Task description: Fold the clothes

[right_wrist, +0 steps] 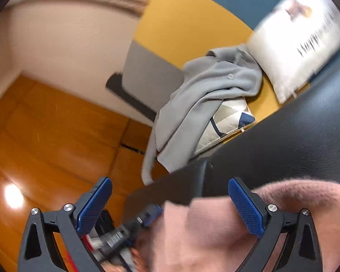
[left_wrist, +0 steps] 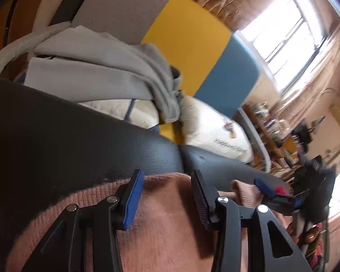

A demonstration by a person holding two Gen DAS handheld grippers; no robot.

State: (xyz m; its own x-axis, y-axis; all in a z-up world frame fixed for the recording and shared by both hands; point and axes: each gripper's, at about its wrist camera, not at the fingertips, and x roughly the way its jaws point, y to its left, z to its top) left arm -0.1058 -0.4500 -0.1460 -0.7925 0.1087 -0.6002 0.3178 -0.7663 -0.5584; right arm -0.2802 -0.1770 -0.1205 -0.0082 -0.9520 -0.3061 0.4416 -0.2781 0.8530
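A pink knit sweater (left_wrist: 165, 226) lies on the dark leather sofa seat (left_wrist: 79, 140). My left gripper (left_wrist: 166, 174) hovers just over it, fingers apart, with nothing pinched between the blue pads. To its right a ribbed pink cuff (left_wrist: 243, 191) stands up beside one blue finger of my right gripper (left_wrist: 264, 187). In the right wrist view, my right gripper (right_wrist: 170, 181) is spread wide open above the sweater (right_wrist: 215, 226), whose fabric touches the right-hand pad. The left gripper (right_wrist: 133, 229) shows blurred, low between those fingers.
A grey garment (left_wrist: 102, 68) (right_wrist: 204, 95) is draped over patterned cushions (right_wrist: 224, 122) against the yellow, blue and grey sofa back (left_wrist: 188, 45). A white printed pillow (left_wrist: 215, 131) leans nearby. Orange wooden floor (right_wrist: 45, 136) lies past the seat edge. Cluttered shelves (left_wrist: 283, 136) stand by the window.
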